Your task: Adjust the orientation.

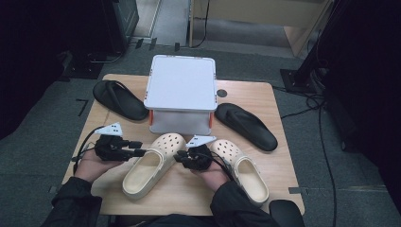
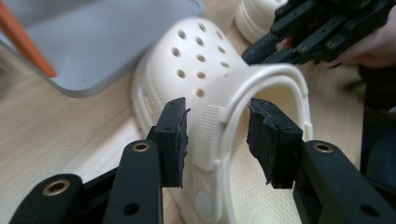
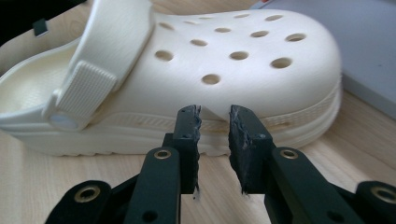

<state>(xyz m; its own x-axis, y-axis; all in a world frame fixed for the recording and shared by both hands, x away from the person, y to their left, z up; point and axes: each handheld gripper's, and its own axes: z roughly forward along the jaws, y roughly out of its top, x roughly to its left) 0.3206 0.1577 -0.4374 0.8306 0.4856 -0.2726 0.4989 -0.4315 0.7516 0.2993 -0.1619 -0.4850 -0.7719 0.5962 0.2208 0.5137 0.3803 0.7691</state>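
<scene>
A: Where's your cream perforated rubber clog [image 1: 150,163]?

B: On the table [image 1: 265,92], between your tongs. Left gripper [image 2: 217,140] sits half-open straddling its heel strap [image 2: 208,135], pads clear. Right gripper [image 3: 215,123] is nearly closed against the clog's side, pinching nothing.

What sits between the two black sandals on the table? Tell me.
In the high view, the white lidded box stands between the left black sandal and the right black sandal, toward the table's far edge.
</scene>
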